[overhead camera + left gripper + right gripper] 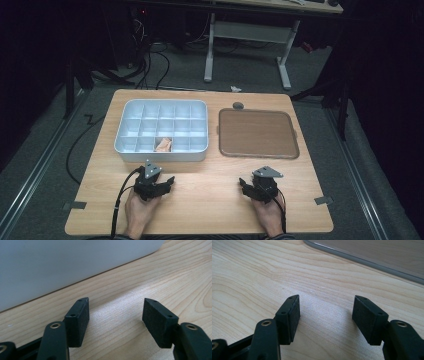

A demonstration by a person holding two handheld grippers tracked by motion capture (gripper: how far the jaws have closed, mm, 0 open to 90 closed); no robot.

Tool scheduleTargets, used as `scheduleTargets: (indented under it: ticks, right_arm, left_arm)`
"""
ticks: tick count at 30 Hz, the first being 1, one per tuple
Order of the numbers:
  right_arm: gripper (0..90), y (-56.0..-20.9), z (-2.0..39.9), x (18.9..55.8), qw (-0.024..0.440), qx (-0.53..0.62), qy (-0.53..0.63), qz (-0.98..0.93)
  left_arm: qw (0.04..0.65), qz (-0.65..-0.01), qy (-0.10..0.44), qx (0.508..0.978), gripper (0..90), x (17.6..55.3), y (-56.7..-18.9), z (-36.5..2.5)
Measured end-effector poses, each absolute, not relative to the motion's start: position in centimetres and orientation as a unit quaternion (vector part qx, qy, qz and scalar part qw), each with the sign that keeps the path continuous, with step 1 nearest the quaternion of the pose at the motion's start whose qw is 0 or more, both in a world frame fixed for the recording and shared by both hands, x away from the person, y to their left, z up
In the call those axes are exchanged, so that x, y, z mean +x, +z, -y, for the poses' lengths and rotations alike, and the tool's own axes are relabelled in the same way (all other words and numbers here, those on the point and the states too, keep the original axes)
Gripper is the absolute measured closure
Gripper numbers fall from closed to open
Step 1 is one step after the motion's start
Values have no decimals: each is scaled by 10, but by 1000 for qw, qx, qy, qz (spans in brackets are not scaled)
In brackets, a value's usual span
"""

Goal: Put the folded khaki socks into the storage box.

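One wooden bench (210, 200) carries two containers: one pale grey sorting box (161, 131) in the upper left part of the bench and one flat brown tray (258, 133) to its right, the two just apart. The box is split into a grid of twenty small compartments, four rows of five. One small tan object (163, 144) lies in the middle compartment of the row nearest the person; what it is cannot be told.

Two hands come in from the bottom of the high view, each with one pair of black tongs. The left tongs (159, 184) rest on the bench just below the box's near wall, at lower left of centre. The right tongs (254, 187) rest at lower right of centre, below the tray and well apart from the left pair.

The high view alone gives the grid, the tan object and the layout; the tongs there are too small to judge. The left gripper view shows the left tongs (116, 312) spread wide with bare wood between the pads, and the box's plain outer wall (62, 265) close ahead across the upper left. The right gripper view shows the right tongs (327, 311) equally wide apart, gripping nothing, with the tray's grey rim (367, 261) crossing the upper right corner.
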State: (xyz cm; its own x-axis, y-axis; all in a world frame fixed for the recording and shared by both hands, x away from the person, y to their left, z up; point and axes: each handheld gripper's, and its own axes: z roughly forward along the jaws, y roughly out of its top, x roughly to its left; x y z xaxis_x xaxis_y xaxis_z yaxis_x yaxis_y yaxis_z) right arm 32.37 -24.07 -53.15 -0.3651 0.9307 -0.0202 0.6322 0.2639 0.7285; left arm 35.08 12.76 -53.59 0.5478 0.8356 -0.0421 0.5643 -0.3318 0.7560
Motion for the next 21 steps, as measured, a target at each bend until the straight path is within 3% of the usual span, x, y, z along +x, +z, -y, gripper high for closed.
scheduleTargets:
  ticks: [21]
  right_arm:
    - [393, -532, 241, 324, 231, 513, 323, -761]
  left_arm:
    - [367, -435, 187, 800, 359, 350, -536, -125]
